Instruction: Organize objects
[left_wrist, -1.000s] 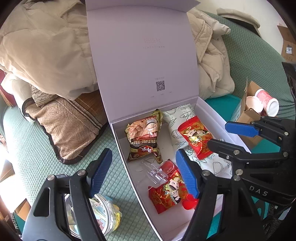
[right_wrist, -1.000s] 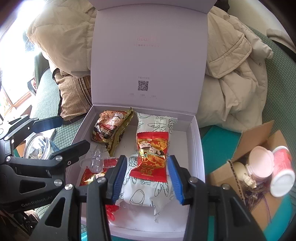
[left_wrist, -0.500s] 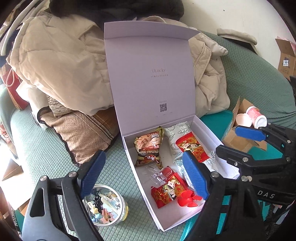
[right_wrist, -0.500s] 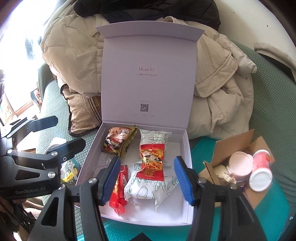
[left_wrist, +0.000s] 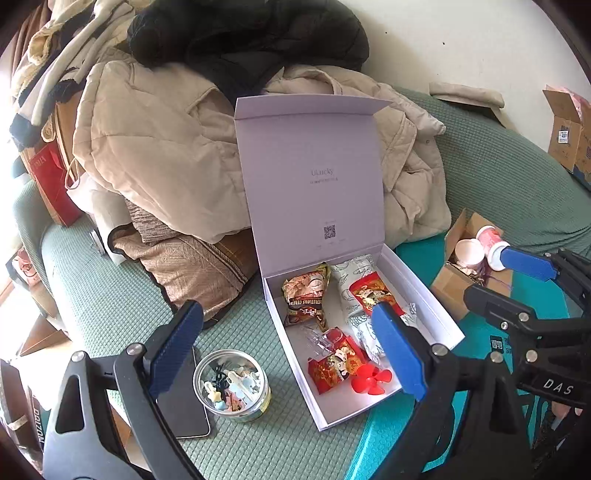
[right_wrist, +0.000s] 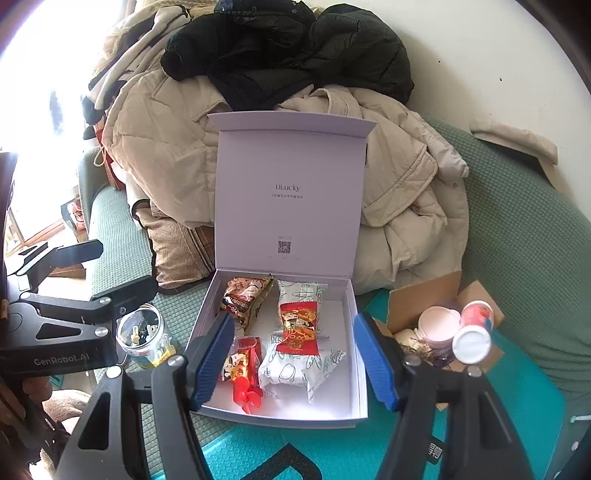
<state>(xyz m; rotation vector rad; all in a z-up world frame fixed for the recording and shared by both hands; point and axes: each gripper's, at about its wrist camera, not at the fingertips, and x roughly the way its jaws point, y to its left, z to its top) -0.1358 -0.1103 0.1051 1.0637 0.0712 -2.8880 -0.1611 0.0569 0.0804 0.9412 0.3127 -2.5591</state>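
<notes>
My left claw (left_wrist: 291, 350) and right claw (right_wrist: 293, 363) have just been opening, nothing between their jaws. The box (right_wrist: 354, 369) lies ahead below both. The jar (left_wrist: 232, 384), outside it, sits nearer my left claw.

Green sofa (left_wrist: 498, 166) – white wall (right_wrist: 480, 55) – bright window (right_wrist: 33, 92) at left.

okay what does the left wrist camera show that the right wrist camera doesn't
Left wrist only: a dark phone lying beside the clear jar, and a red bag by the coats. Right wrist only: the left gripper seen from the side. Both: the open white box with snack packets, the cardboard box holding the pink tub.
</notes>
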